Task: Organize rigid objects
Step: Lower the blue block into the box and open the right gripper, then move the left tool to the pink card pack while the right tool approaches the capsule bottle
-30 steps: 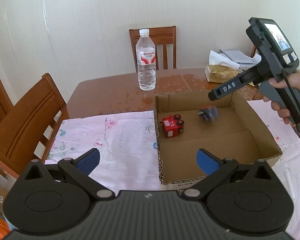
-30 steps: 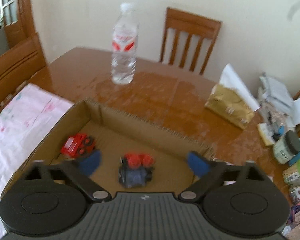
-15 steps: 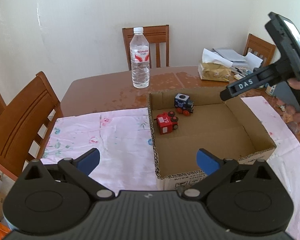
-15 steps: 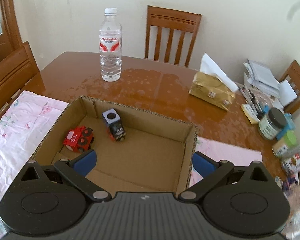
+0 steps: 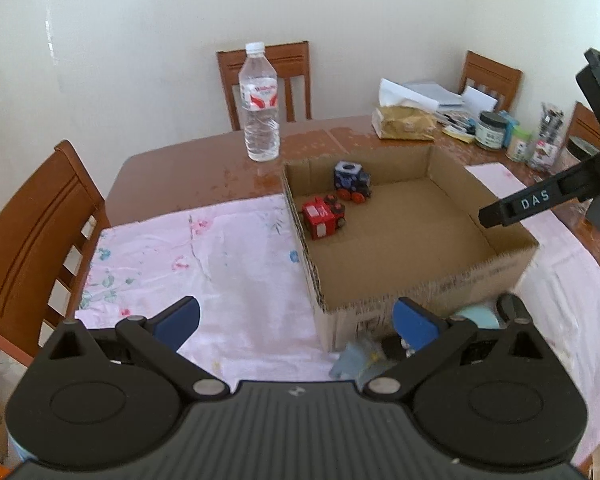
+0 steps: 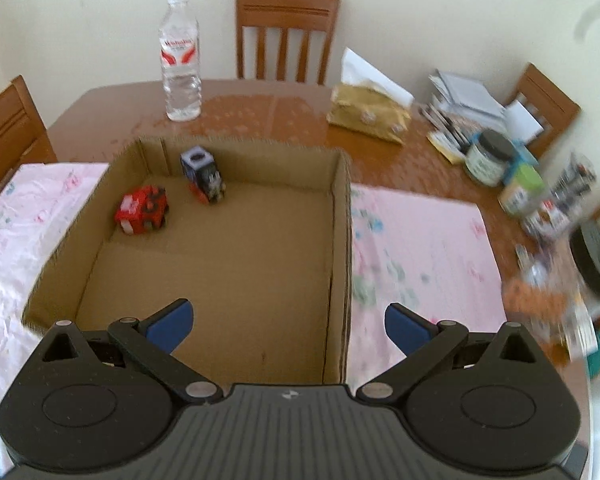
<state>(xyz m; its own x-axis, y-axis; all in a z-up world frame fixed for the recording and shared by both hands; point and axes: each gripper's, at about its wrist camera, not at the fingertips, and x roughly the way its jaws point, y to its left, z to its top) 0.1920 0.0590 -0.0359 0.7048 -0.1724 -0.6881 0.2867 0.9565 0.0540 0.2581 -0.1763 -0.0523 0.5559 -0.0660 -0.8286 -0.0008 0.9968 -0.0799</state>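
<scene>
The left gripper has its fingers wide apart and holds nothing, above the pink cloth at the near wall of the cardboard box. The right gripper is also spread apart and empty, over the box's near right corner. Inside the box, the red toy train and the blue toy train lie near each other in the far left corner. A water bottle stands on the table behind.

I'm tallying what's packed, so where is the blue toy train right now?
In both wrist views the blue toy train sits inside the cardboard box, in its far left corner, just behind the red toy train.
</scene>
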